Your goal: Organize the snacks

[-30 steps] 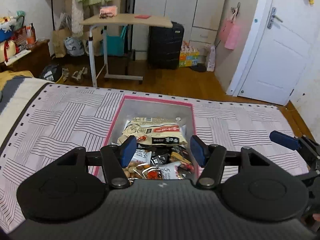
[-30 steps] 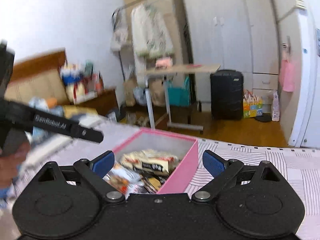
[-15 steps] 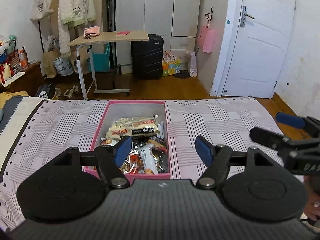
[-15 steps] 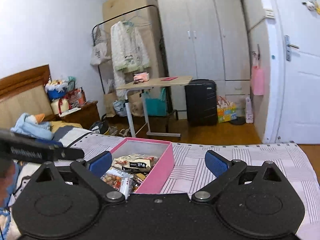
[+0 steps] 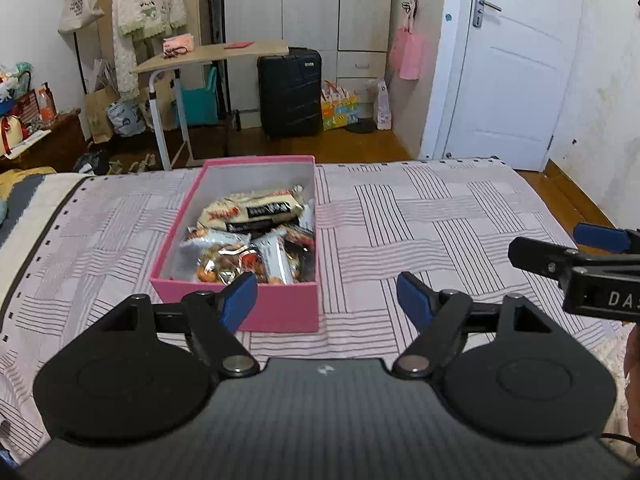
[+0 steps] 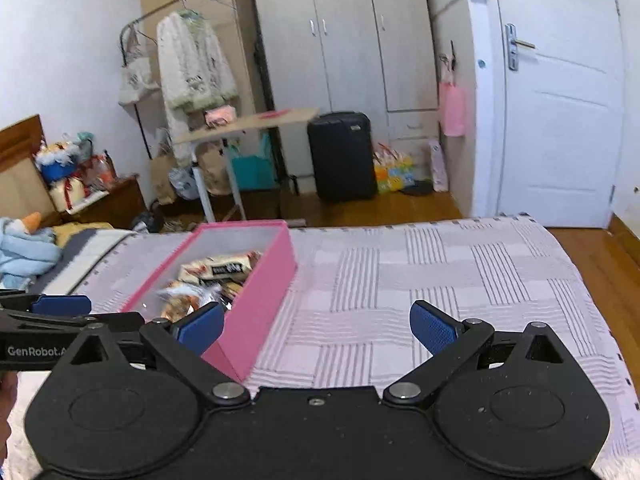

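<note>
Left claw [image 5: 327, 299] drawn back, widened (empty), pink snack box [image 5: 276, 316] just ahead-left

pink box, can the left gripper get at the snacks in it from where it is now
Probably yes: the pink box is open-topped, the snacks lie uncovered, and the left gripper, jaws open and empty, faces it with nothing between.

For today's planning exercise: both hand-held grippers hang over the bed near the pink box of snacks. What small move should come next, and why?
Probably draw both back and stop. The snack packets all lie inside the pink box, no packet shows on the bedspread, and the left hand-held gripper and right hand-held gripper are open and empty.
</note>
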The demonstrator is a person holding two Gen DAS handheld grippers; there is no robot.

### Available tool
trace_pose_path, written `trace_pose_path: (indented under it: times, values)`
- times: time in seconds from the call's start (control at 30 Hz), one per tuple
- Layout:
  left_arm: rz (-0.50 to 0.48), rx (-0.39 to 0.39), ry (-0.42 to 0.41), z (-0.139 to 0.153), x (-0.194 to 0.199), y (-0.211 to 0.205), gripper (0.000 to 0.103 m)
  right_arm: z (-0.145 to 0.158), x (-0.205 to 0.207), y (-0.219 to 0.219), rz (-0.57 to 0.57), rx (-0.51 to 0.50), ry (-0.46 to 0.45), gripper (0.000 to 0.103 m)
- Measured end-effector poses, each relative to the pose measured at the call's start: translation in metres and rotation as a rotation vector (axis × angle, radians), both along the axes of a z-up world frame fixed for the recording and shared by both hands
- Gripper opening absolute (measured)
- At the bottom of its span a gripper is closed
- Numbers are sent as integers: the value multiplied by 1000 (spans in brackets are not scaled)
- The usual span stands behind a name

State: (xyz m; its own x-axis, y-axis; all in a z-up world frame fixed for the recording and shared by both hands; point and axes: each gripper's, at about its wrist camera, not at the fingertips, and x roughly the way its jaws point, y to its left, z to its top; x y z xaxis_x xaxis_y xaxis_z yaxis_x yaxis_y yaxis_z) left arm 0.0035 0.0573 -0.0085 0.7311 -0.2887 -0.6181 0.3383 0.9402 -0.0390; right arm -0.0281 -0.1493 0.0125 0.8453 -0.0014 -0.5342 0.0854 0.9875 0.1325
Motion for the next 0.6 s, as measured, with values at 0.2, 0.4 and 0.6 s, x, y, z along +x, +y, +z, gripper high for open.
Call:
trace_pose_path:
  times: [0.2, 0.4, 0.6]
  values:
    - [-4, 46, -23, -17, 0, -9, 91, -6, -10, -3, -12, -11, 3, 101]
    - [-4, 51, -10, -29, 1, -13, 95, -13, -13, -4, -42, -26, 19, 102]
    - [1, 43, 12, -37, 1, -14, 96, -21, -14, 1, -82, -72, 25, 103]
